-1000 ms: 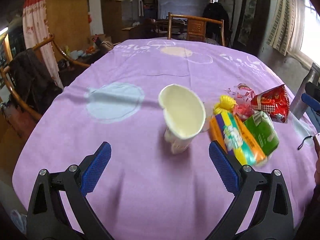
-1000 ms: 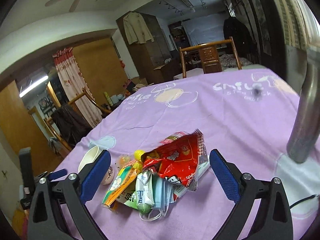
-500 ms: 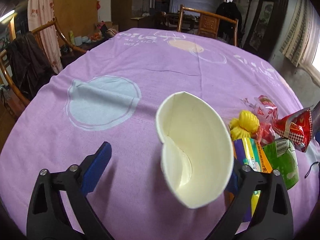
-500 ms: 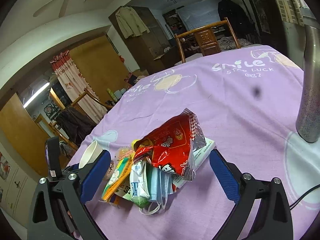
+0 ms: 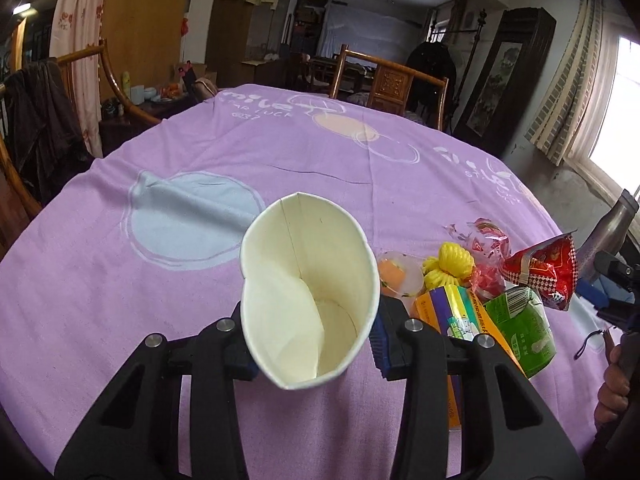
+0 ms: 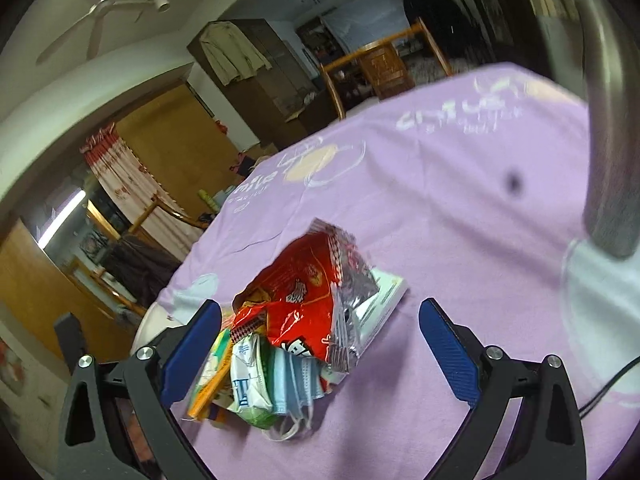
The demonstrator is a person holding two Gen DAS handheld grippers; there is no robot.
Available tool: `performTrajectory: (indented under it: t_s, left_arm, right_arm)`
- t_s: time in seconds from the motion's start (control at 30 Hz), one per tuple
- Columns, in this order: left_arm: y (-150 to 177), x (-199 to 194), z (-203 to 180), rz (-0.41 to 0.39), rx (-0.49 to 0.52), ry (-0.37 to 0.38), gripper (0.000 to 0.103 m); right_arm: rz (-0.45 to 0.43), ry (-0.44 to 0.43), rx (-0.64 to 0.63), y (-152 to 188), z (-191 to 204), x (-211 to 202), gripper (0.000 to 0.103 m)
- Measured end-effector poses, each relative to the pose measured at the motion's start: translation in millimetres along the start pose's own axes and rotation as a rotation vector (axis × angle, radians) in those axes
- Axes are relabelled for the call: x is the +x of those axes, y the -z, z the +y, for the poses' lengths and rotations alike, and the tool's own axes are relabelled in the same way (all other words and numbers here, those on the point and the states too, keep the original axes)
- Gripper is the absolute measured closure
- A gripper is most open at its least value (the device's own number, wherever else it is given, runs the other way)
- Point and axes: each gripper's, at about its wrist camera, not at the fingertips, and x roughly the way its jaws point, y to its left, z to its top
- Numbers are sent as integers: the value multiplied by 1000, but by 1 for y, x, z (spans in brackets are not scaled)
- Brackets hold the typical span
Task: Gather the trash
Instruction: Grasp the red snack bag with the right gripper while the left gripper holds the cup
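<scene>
Right, my left gripper [image 5: 310,340] pinches the paper cup [image 5: 308,296]; my right gripper [image 6: 320,344], spread wide, has the red wrapper [image 6: 308,300] dead ahead at twelve o'clock.

A dented white paper cup [image 5: 308,304] tilts, mouth nearward; right of it lies a heap: red snack bag [image 6: 308,300], blue masks [image 6: 296,376], green packet [image 5: 520,320].

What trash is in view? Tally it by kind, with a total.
Paper cup: 1
Red snack bag: 1
Green packet: 1
Orange-and-purple packet: 1
Blue face mask: 1, perhaps more
Yellow lump: 1
Jelly cup: 1
Clear red wrapper: 1
White flat pack: 1
Total: at least 9
</scene>
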Motion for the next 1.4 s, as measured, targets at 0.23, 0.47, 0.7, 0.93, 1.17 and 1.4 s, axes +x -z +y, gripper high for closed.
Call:
performTrajectory:
  t_s: [0.23,0.47,0.7,0.93,1.17,1.4]
  left_arm:
    - [2,0,-10,-6,44,-7,61]
    - [3,0,-14,-6,57,-2,61]
    - [3,-1,-11,-10,44,18,61]
    - [5,-15,-3,-22,9,47,61]
    - [12,-68,17,-78,-14,-7,61]
    - [22,-123,55,-129,-62,-84,62]
  right_arm:
    - [30,-17,45,7,-6,14,9]
    - [63,29,-46,13,7,25,83]
    - [-125,-60,-201,15,39,-12,94]
    - [-148,-75,-201,12,37,-20,94]
    - [-123,-92,-232,16,46,-19,94]
    - [-134,-127,-245,25,61,-24,94]
